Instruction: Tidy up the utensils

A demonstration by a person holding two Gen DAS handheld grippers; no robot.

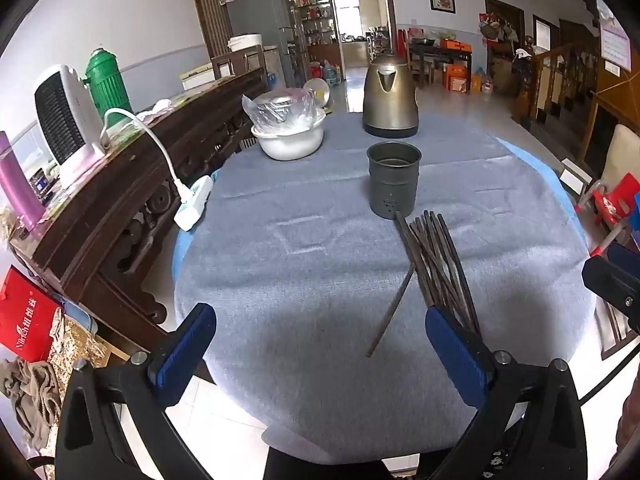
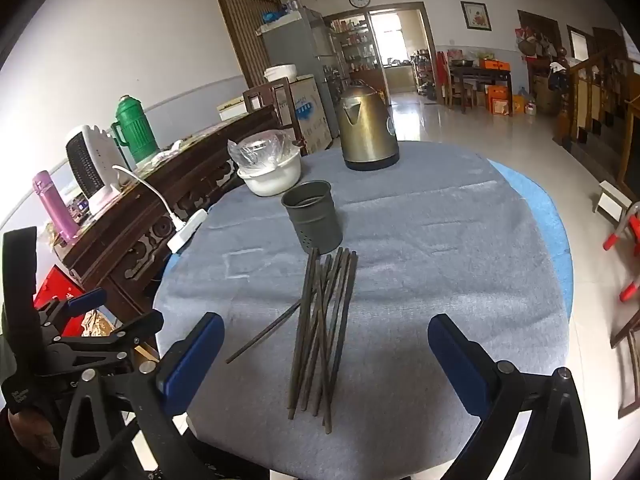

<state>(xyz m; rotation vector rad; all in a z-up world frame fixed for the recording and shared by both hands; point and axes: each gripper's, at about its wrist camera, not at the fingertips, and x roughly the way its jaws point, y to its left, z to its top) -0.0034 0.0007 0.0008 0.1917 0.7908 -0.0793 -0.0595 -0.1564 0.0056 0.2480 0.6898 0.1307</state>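
Both grippers stand fully open and hold nothing. Left gripper [image 1: 320,344], black-framed with blue pads, fills the lower edge of its own view above bare cloth; its right-hand pad overlaps the near ends of the chopsticks in the picture, and whether they touch cannot be told. Right gripper [image 2: 326,354], of the same build, frames the near half of the chopstick bundle between its spread fingers, with no pad touching a stick.

Round tabletop [image 2: 460,280] covered in grey-blue cloth occupies the centre of both views; a brighter blue edge shows at its right rim. Dark carved wooden sideboard [image 1: 132,184] runs along the left of the frame, bearing a white fan heater [image 1: 64,120] and a green vacuum flask [image 1: 106,80].

Bronze-coloured electric kettle [image 2: 366,132] stands at the far side of the tabletop. White plastic basin [image 2: 272,176], topped by a bowl in clear film, sits to the kettle's left.

Grey perforated metal cylinder holder [image 2: 314,216] stands upright and apparently empty at centre, just beyond the far tips of the sticks.

Dark wooden chopsticks [image 2: 324,328] lie loosely bundled on the cloth, below the holder in the frame; one single chopstick [image 2: 264,332] lies askew to their left.
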